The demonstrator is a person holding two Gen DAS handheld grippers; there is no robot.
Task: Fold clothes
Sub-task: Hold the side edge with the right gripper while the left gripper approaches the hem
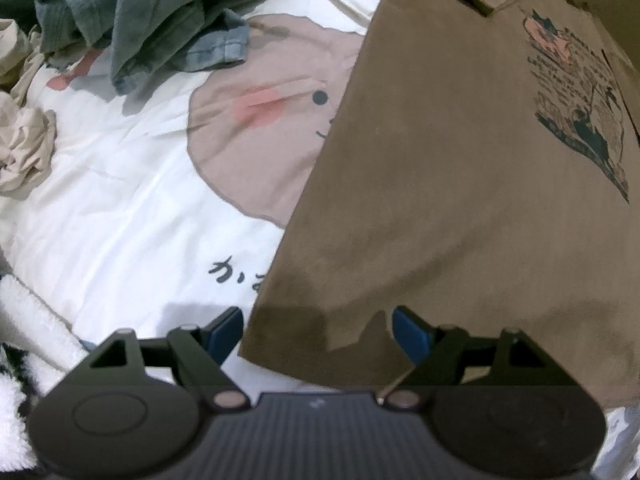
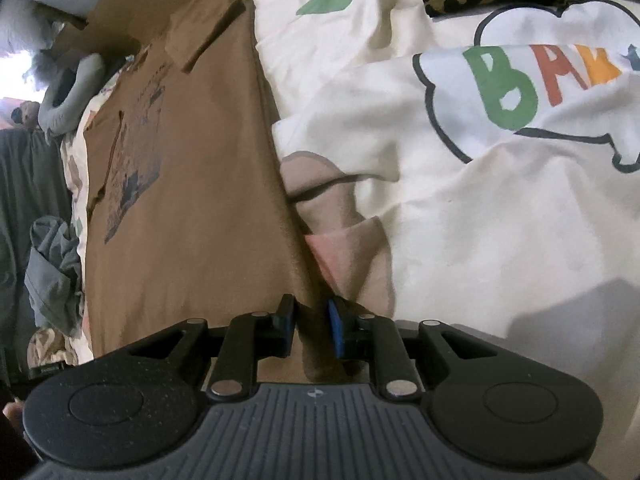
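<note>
Right wrist view: the brown cotton T-shirt [image 2: 192, 208] is spread on the printed white bedsheet [image 2: 460, 220], its long edge running toward 12 o'clock — the right gripper [image 2: 312, 326], narrowly parted, straddles that edge; the left gripper [image 1: 318, 338] is seen wide open over the hem corner.

T-shirt [image 1: 460, 200] flat on bedspread [image 1: 132, 208]; crumpled clothes pile [image 1: 152, 20] on bedspread, left of T-shirt.

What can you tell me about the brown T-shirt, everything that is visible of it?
The brown T-shirt is soft knit cloth, spread flat on the printed bedcover, with a faded picture print on it and one sleeve folded inward. The open left gripper stands over its corner. The right gripper has the side edge between its narrowly parted fingers.
</note>
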